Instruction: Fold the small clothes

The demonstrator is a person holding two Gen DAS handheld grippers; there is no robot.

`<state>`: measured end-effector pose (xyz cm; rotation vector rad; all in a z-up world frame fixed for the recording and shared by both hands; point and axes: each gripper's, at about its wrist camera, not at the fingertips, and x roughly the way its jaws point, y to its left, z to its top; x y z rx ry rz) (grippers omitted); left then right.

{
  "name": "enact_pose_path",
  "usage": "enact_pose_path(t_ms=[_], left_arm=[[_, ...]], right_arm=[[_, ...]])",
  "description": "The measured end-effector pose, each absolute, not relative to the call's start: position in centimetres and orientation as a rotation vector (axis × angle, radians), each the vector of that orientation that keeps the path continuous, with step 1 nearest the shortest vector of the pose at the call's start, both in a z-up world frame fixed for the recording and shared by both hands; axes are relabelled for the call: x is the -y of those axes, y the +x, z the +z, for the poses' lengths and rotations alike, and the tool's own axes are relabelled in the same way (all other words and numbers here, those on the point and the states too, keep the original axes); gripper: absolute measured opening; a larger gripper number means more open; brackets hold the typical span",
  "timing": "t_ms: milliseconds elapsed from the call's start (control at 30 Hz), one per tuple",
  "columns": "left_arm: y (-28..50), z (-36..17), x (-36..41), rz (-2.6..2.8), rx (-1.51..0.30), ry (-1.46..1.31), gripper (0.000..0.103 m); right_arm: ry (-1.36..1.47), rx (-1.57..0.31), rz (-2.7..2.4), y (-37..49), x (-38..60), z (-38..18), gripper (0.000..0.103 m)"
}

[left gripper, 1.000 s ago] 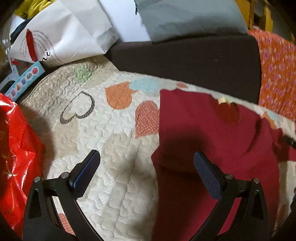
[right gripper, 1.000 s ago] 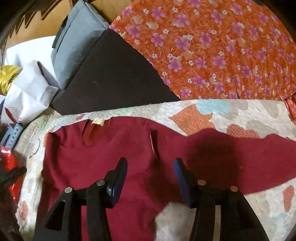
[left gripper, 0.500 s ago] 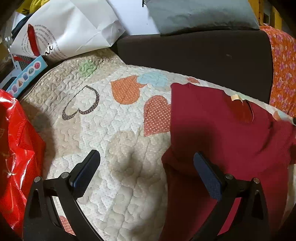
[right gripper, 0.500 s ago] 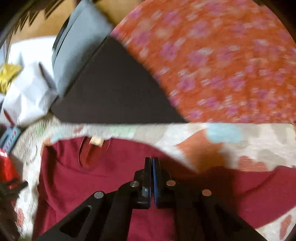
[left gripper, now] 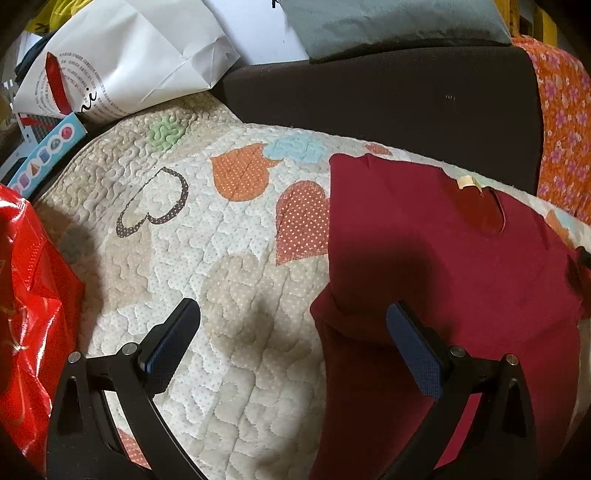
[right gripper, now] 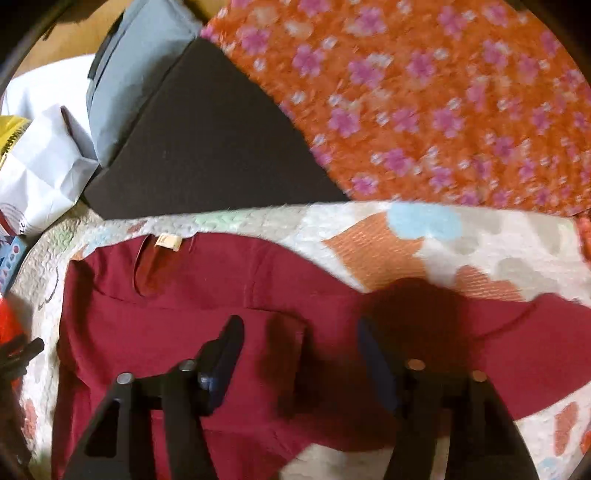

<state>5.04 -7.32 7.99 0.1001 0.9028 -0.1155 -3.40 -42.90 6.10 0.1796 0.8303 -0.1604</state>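
A dark red shirt (left gripper: 443, 258) lies on a quilted mat (left gripper: 221, 240) with heart patches, its neck opening and tan label at the far side. Its left side is folded over the body. My left gripper (left gripper: 291, 332) is open and empty, hovering over the shirt's left edge, one finger above the mat, the other above the cloth. In the right wrist view the shirt (right gripper: 166, 314) spreads across the mat (right gripper: 406, 236), with a sleeve reaching right. My right gripper (right gripper: 299, 354) is open and empty just above the shirt's middle, over a small fold.
A red plastic bag (left gripper: 26, 295) sits at the left. A white paper bag (left gripper: 129, 62) and a blue box (left gripper: 44, 155) lie beyond the mat. A dark cushion (left gripper: 369, 92), a grey pillow (left gripper: 388, 26) and an orange flowered cloth (right gripper: 443, 103) border the far side.
My right gripper shut over the shirt's middle half a second ago and has now opened again. My left gripper stayed open and shifted slightly left; the shirt sits further right in its view.
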Motion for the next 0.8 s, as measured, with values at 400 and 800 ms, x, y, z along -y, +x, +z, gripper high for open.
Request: enact_pose_path(t_ms=[400, 800], left_arm=[[5.2, 7.7, 7.6, -0.117, -0.911, 0.079, 0.102], [5.6, 6.2, 9.6, -0.149, -0.927, 0.115, 0.102]], right_arm=[[0.097, -0.672, -0.341, -5.8, 44.1, 8.2, 0.003], [0.209, -0.733, -0.319, -7.2, 45.6, 6.9, 0.012]])
